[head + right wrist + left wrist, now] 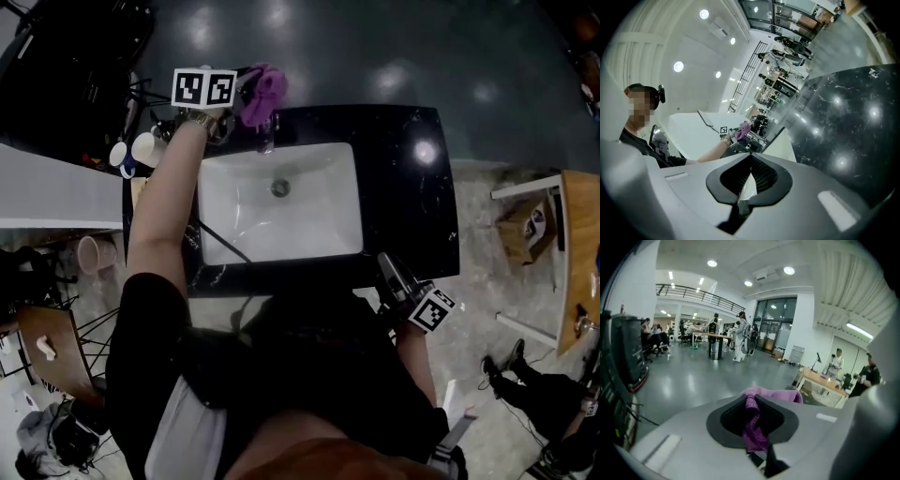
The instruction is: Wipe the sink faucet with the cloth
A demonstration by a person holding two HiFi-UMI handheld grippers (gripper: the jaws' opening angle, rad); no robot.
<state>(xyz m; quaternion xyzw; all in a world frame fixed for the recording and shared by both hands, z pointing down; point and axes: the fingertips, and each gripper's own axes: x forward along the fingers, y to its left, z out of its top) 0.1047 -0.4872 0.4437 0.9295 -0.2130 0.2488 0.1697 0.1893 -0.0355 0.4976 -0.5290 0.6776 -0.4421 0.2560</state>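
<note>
One view, head, shows faucet (266, 141); left gripper (246, 94) pinches cloth (753, 425); right gripper (751, 177) clenched.

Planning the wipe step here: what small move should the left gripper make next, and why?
Probably ease the left gripper toward the faucet: its jaws pinch the purple cloth, which hangs just beyond the faucet, apparently not pressed on it.

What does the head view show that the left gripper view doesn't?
Only the head view shows the white sink, its faucet, the black countertop and the right gripper. Only the left gripper view shows the big hall beyond, with people and a railed balcony. Both show the purple cloth pinched in the jaws of the left gripper.
</note>
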